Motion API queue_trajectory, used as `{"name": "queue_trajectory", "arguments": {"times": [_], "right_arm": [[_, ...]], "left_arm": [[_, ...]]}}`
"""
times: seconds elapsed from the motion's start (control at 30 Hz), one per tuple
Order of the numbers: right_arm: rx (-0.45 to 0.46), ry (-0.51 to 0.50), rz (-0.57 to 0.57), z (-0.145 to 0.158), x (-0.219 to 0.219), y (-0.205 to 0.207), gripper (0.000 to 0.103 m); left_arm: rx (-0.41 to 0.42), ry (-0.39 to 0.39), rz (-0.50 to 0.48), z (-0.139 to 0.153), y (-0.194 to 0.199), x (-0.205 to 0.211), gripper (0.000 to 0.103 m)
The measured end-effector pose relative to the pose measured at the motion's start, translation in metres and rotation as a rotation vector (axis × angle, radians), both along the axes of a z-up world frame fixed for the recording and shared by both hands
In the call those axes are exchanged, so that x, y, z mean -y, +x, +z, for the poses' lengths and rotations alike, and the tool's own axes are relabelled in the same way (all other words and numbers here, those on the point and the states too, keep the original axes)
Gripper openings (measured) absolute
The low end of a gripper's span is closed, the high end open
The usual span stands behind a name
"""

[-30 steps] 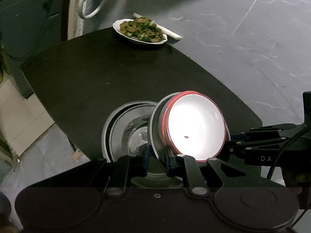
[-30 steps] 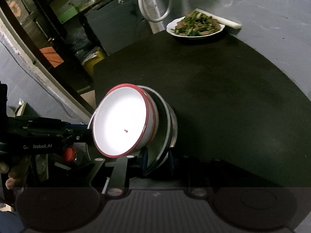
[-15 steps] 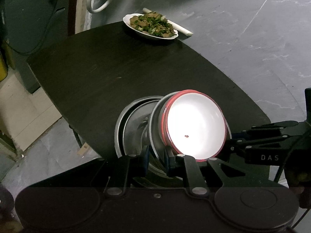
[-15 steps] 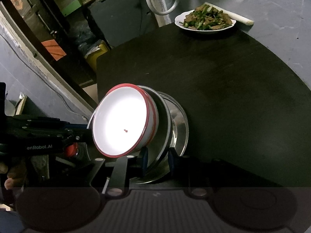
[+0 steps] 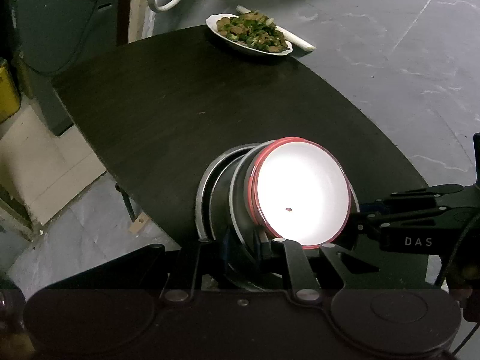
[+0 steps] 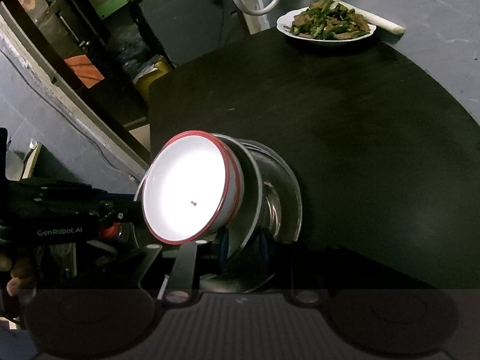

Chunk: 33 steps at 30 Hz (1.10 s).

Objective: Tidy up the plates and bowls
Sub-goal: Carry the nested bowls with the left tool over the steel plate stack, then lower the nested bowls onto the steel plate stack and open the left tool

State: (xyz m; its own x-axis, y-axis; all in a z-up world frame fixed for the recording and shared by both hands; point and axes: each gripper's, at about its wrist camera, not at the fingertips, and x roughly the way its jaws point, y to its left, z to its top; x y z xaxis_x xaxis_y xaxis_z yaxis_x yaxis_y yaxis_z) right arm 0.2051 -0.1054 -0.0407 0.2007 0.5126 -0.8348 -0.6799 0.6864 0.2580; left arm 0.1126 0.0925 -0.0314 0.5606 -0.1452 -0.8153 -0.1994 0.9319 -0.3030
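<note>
Bowls, stacked, clamped from two sides above the near edge of the table.

White bowl with red rim (image 5: pixel 300 193) sits nested in a steel bowl (image 5: pixel 240 186); a second steel bowl (image 5: pixel 207 186) lies beneath them, and the stack is tilted over the dark table (image 5: pixel 186 102). Left gripper (image 5: pixel 243 240) is nearly closed, its fingers pinching the rim of the upper steel bowl. Right gripper (image 6: pixel 241 244) is likewise nearly closed on the same steel rim from the opposite side. A small dark speck lies inside the white bowl. Plate of food (image 5: pixel 250 34) stands at the far table edge, well apart from the stack, with a white tube (image 5: pixel 300 41) just behind it.
</note>
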Motion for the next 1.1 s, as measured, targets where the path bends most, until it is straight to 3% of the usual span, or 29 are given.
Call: {"name": "queue_trajectory", "arguments": {"times": [1.1], "right_arm": [[-0.009,0.003,-0.01,-0.0078,-0.0033,0.0045,0.025]], "left_arm": [[0.016,0.017,0.057,-0.004,-0.0045,0.0039,0.017]]}}
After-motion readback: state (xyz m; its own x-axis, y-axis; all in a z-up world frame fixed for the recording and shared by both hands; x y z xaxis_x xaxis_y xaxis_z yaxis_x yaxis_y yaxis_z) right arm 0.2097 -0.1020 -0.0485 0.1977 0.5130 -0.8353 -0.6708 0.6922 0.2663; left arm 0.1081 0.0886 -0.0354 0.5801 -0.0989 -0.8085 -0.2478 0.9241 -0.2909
